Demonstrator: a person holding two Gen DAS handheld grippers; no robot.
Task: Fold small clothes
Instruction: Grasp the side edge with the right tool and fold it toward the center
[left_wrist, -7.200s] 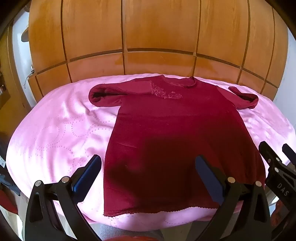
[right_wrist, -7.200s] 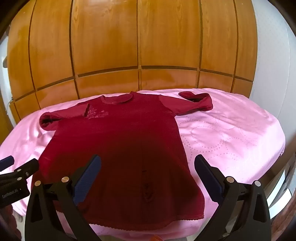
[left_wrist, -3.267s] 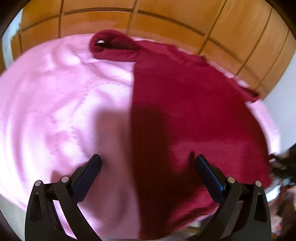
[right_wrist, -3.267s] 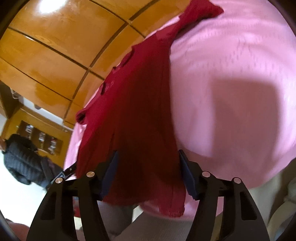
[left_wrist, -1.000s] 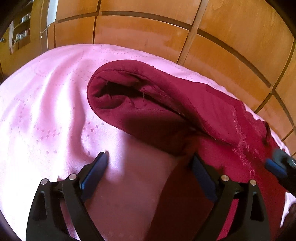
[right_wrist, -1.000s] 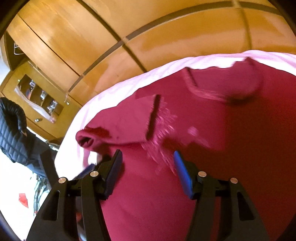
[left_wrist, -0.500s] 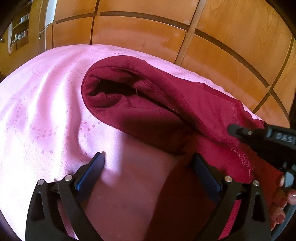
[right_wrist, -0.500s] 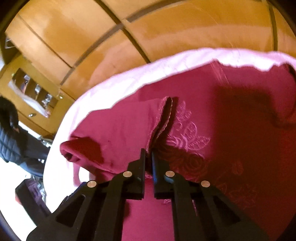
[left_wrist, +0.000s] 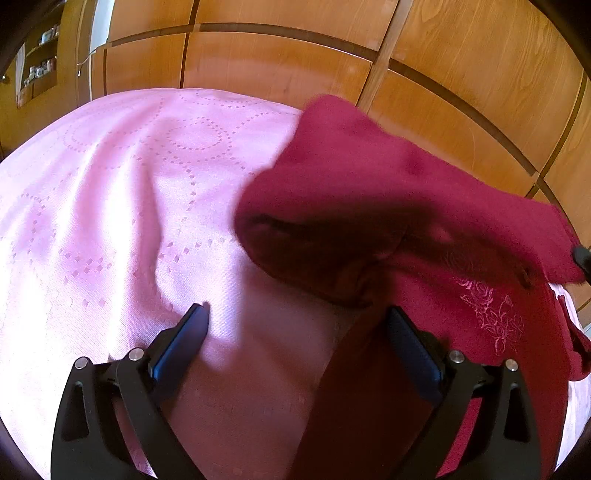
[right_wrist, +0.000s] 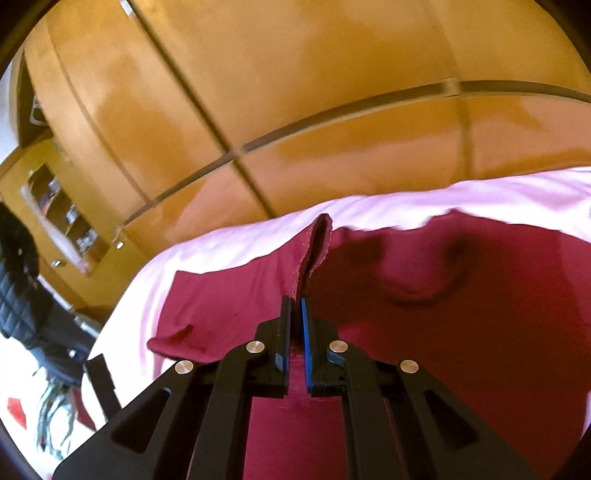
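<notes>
The right tongs (right_wrist: 294, 306), at lower centre of their frame, are clamped on a raised fold of the maroon sweater (right_wrist: 461, 314). It lies on the pink bedspread (left_wrist: 110, 221), filling the right half of the left view. The left tongs (left_wrist: 295, 332) gape wide, holding nothing, low over the bedspread at the sweater's edge.

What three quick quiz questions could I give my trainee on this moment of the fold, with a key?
1. True or false: the right gripper is shut on a ridge of the maroon top.
2. How do the jaws of the left gripper stand? A) spread apart, nothing between them B) clamped on the sleeve C) out of view
3. Fill in: the top lies on a ___ bedspread.

Key
1. True: its jaws pinch a raised fold of fabric.
2. A: the sleeve is lifted beyond the fingertips, not between them.
3. Pink.
</notes>
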